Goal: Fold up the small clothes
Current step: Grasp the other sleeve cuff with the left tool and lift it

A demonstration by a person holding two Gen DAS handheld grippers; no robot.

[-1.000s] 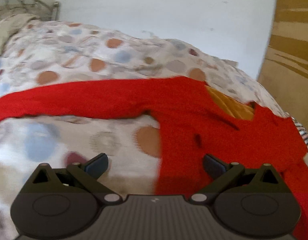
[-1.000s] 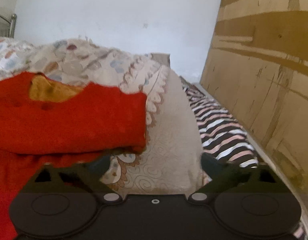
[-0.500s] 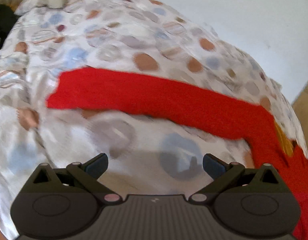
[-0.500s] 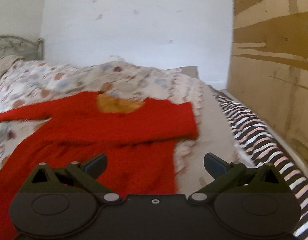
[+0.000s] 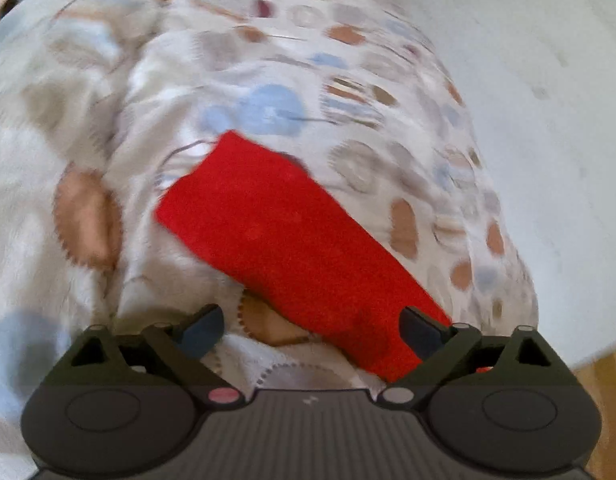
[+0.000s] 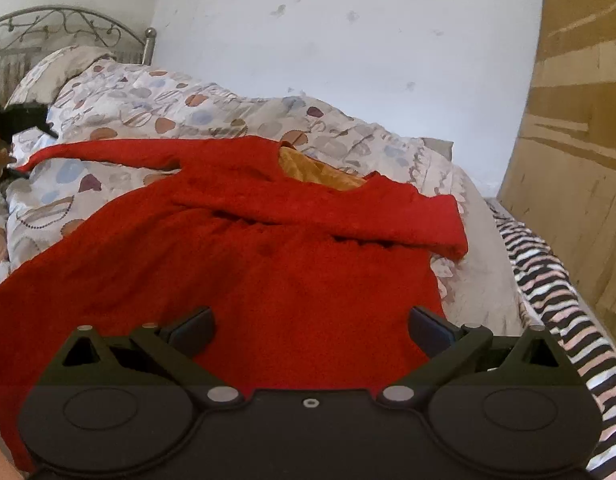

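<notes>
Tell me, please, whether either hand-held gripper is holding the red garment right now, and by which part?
Nothing is held. The left hand-held gripper is closing over the sleeve without gripping it; the right hand-held gripper stands open above the red garment.

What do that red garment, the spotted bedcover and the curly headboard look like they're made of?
Red garment: probably a knit or fleece-like cloth, matte and slightly nubbly, with a mustard lining at the neck.
Spotted bedcover: seems a soft, padded woven fabric, puffy and creased.
Headboard: looks like metal, thin grey scrolled rods with a round knob.

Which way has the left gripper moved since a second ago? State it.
Yes. The left gripper moved along the red sleeve, from the garment's body out to its cuff.
</notes>
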